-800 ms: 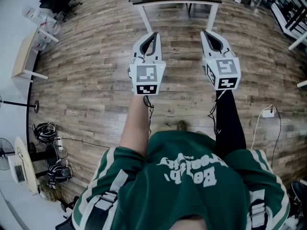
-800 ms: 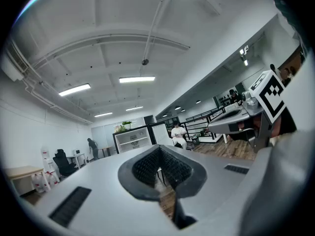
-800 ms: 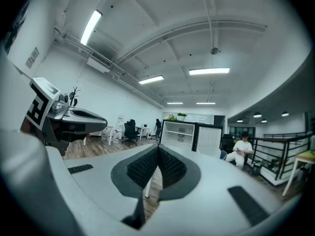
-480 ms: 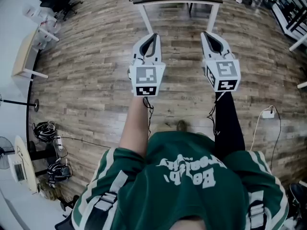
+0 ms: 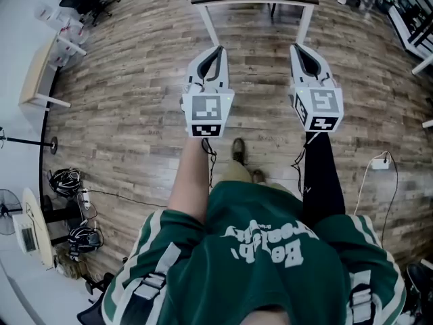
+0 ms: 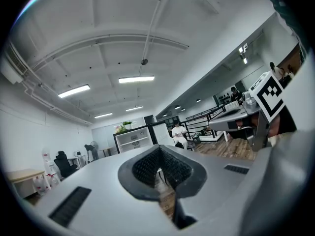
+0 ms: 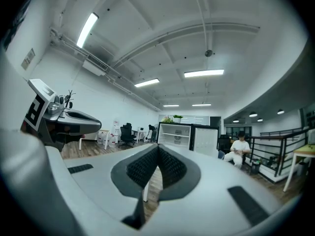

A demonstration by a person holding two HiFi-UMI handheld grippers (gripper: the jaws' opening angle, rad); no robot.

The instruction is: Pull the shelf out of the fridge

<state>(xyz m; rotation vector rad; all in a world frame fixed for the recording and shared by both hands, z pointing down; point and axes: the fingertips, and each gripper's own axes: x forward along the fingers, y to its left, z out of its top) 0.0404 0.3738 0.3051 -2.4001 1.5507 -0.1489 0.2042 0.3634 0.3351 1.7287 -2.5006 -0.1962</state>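
Observation:
In the head view both grippers are held level over a wooden floor, side by side. My left gripper is shut with nothing in it, and my right gripper is shut and empty as well. In the right gripper view the right gripper's black pads meet. Far beyond them stands a white-fronted cabinet in a dark frame, beside an open white shelf unit. The left gripper view shows the left gripper with its pads together and the same shelf unit in the distance. No fridge shelf shows at this range.
A dark-topped table with white legs stands just ahead of the grippers. A pale desk and helmets lie on the left, a cable and plug on the right. A seated person and a railing are far off.
A foot has stepped forward under the grippers and the floor has slid slightly in view. Both grippers stay shut and keep their pose, the right one drifting a little right.

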